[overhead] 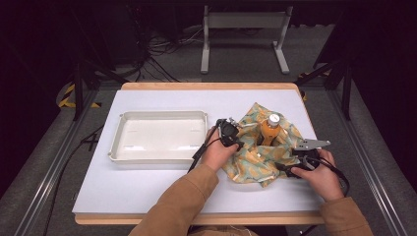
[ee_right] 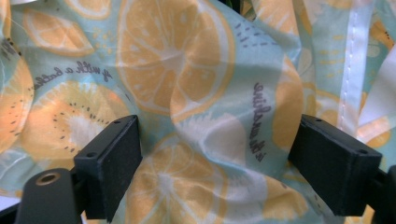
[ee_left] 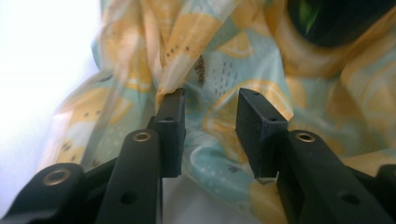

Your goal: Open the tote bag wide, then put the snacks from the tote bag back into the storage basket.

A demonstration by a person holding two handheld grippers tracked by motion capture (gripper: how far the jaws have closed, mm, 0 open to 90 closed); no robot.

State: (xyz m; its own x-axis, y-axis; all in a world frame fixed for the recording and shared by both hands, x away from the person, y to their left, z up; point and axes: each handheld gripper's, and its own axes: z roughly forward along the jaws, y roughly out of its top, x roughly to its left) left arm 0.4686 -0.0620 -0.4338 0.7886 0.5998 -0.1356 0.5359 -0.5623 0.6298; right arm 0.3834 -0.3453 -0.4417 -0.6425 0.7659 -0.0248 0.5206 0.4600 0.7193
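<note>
A crumpled cloth (overhead: 260, 158) printed with orange slices on pale teal lies on the right half of the table. An orange bottle (overhead: 270, 132) with a white cap stands upright in the middle of it, with the cloth bunched around its base. My left gripper (overhead: 240, 141) is at the cloth's left edge. In the left gripper view its jaws (ee_left: 210, 100) stand apart, a fold of cloth (ee_left: 219, 74) just beyond the tips. My right gripper (overhead: 295, 162) is low at the cloth's right side. Its jaws (ee_right: 215, 135) stand wide apart, and a bulge of cloth (ee_right: 196, 93) sits between them without touching the pads.
A shallow white tray (overhead: 118, 142) with nothing in it sits on the left half of the white tabletop (overhead: 147, 182). Beyond the table's far edge stand a grey metal frame (overhead: 243, 22) and loose cables on the floor.
</note>
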